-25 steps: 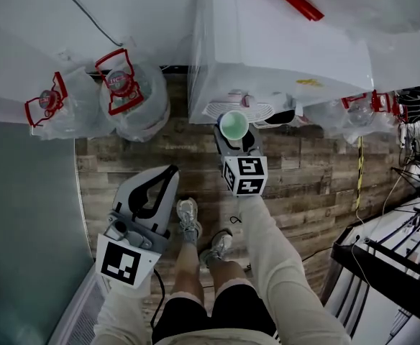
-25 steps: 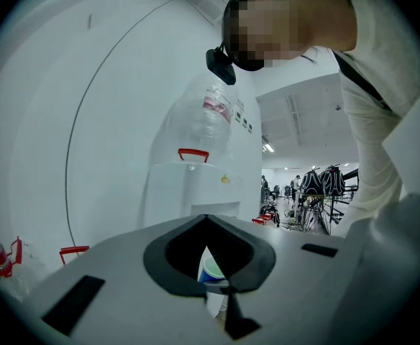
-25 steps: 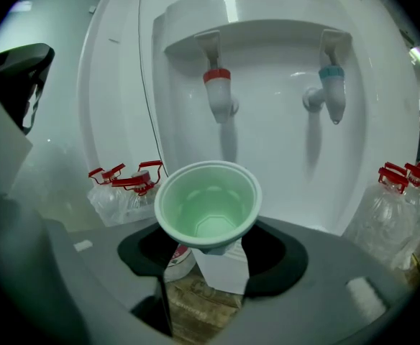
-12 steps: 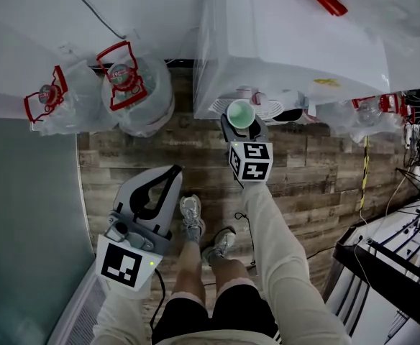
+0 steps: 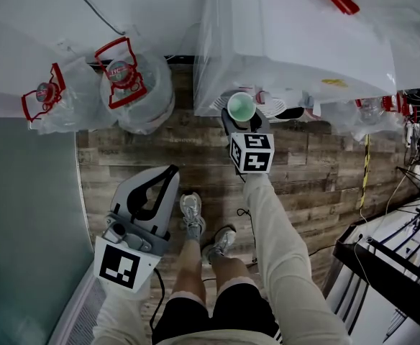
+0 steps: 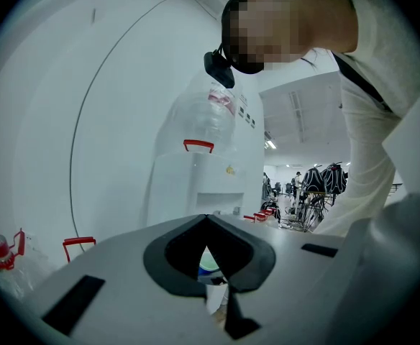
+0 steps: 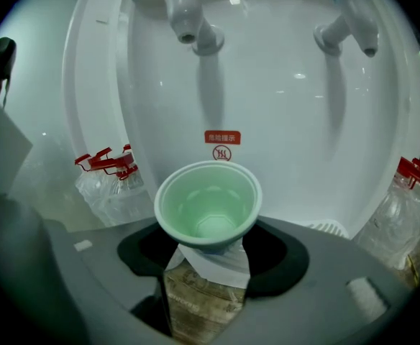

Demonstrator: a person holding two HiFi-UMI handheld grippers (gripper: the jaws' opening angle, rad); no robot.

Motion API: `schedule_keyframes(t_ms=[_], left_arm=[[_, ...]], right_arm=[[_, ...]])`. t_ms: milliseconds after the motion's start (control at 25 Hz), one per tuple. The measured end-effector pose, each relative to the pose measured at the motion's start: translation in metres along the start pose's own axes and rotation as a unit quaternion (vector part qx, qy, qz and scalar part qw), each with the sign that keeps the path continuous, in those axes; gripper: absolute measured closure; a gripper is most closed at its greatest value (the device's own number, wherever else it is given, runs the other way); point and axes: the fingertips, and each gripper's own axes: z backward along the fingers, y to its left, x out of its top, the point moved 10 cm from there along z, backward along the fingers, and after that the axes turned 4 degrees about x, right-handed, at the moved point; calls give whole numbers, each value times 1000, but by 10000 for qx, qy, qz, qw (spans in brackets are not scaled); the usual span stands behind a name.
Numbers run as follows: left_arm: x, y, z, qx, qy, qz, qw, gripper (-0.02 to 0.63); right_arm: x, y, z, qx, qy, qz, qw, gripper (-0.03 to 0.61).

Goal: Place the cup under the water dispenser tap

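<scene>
The right gripper (image 7: 208, 244) has its jaws spread wide round the cup (image 7: 207, 205) and pressing on its sides. The cup is upright, green inside and empty. It hangs in the dispenser (image 5: 289, 42) recess, well below the red tap (image 7: 185, 9) and a little to that tap's right in the right gripper view. The blue tap (image 7: 350, 13) is further right, and the drip tray (image 7: 330, 227) shows low at the right.

A second ago the cup sat at the front edge of the dispenser in the head view. It now lies deeper under the overhang, and the marker cube (image 5: 252, 152) has followed it towards the dispenser.

The left gripper (image 6: 207, 220) has its jaws together at the tips with nothing between them. It hangs low at the person's left side over the floor (image 5: 318, 171), where it was a second ago. The bottles (image 5: 134, 92) stand left of the dispenser, unmoved.
</scene>
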Motion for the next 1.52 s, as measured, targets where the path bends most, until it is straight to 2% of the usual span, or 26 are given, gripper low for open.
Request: schedule_keyframes(t_ms=[600, 920, 1200, 1280, 1520], left_arm=[[-2, 1, 3, 19, 37, 20, 10000, 607], [-1, -2, 5, 20, -6, 21, 10000, 607], [-2, -7, 7, 5, 1, -1, 10000, 607], [-3, -8, 8, 6, 8, -5, 10000, 607], [-4, -8, 11, 37, 39, -16, 10000, 607]], right_arm=[[6, 2, -4, -94, 174, 156, 9997, 282], [6, 5, 0, 71, 171, 148, 9997, 230], [2, 5, 1, -42, 204, 247, 9995, 235], [4, 4, 0, -117, 144, 303, 9994, 270], [6, 2, -3, -121, 193, 188, 9996, 268]])
